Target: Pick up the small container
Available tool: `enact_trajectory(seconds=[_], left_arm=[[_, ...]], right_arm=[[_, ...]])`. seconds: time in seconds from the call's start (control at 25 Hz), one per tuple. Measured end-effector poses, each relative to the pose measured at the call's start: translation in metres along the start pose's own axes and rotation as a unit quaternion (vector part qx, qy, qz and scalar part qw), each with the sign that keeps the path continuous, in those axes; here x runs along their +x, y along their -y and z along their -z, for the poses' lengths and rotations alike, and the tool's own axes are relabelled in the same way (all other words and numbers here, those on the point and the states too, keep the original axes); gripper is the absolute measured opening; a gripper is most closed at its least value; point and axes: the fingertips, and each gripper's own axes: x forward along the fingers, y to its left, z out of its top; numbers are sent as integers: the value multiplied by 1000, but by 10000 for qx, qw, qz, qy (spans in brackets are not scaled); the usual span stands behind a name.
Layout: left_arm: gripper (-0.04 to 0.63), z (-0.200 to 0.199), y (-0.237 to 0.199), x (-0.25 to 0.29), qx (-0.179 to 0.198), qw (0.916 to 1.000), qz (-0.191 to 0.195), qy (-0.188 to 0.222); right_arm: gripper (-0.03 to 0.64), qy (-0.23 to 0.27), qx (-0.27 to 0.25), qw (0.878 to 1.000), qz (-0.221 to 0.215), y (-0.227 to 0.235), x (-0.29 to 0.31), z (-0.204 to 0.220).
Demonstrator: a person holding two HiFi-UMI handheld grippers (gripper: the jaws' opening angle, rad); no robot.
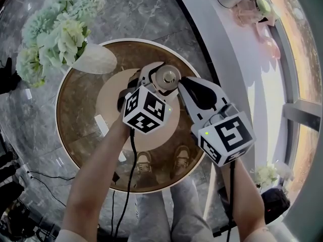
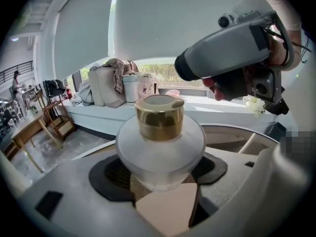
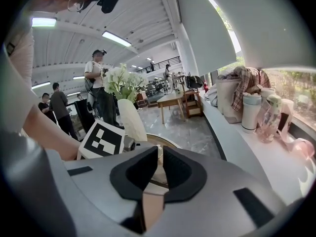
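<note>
Head view: left gripper [image 1: 161,79] pinches the small container [image 1: 169,76] near the round table's [image 1: 75,120] far edge. Left gripper view: pads clamp its frosted body, but lift-off cannot be confirmed. Right gripper view: right gripper [image 3: 154,179] pressed together, empty.

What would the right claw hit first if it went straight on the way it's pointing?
Most likely the small container gripped in the left claw: the shut right claw points at its gold cap from close by. Height is unclear, so it might skim past above.
</note>
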Motion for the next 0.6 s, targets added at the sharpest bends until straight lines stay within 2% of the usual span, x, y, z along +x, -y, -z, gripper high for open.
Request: enact_trajectory(seconds=[0.04, 0.12, 0.28, 0.44, 0.6], left_arm=[[343, 0, 0, 0, 3, 10000, 8, -1], [342, 1, 1, 0, 28, 10000, 44, -1], [342, 2, 8, -3, 240, 9993, 271, 7], [342, 4, 13, -4, 391, 9981, 467, -1], [342, 4, 15, -5, 438, 9978, 499, 15]], right_arm=[[15, 16, -45, 10000, -63, -3, 2, -1], [112, 14, -178, 9997, -160, -8, 6, -2], [175, -144, -380, 9985, -353, -18, 19, 3], [183, -407, -454, 9977, -300, -20, 27, 19], [179, -359, -502, 9980, -160, -17, 32, 23]])
